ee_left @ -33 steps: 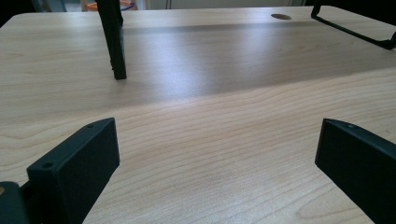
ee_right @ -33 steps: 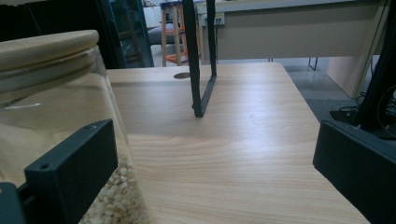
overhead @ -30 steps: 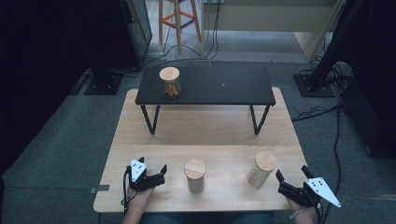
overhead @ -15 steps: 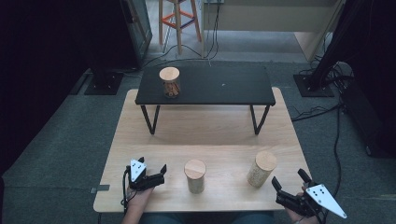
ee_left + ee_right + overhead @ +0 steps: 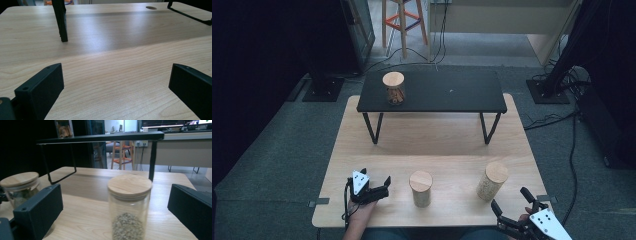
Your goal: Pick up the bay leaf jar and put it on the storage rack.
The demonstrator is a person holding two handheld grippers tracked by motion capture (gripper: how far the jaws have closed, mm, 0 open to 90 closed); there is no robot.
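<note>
Drawn back, the right hand-held gripper (image 5: 518, 209), wide open and empty, sits half cut off near the jar (image 5: 129, 205).

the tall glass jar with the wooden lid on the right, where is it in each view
High view: tall glass jar with the wooden lid, lower right on the wooden table, ahead of the right gripper.
Left gripper view: not in it.
Right gripper view: centre, between the open jaws.
Shared landmark: black shelf's leg.

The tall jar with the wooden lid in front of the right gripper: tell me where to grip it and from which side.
Grip the tall jar on its glass wall just below the wooden lid, coming in level from the table's near edge. It stands upright and round, centred between the open jaws of the right gripper, with bare tabletop around it; the shorter jar stands well apart.
</note>
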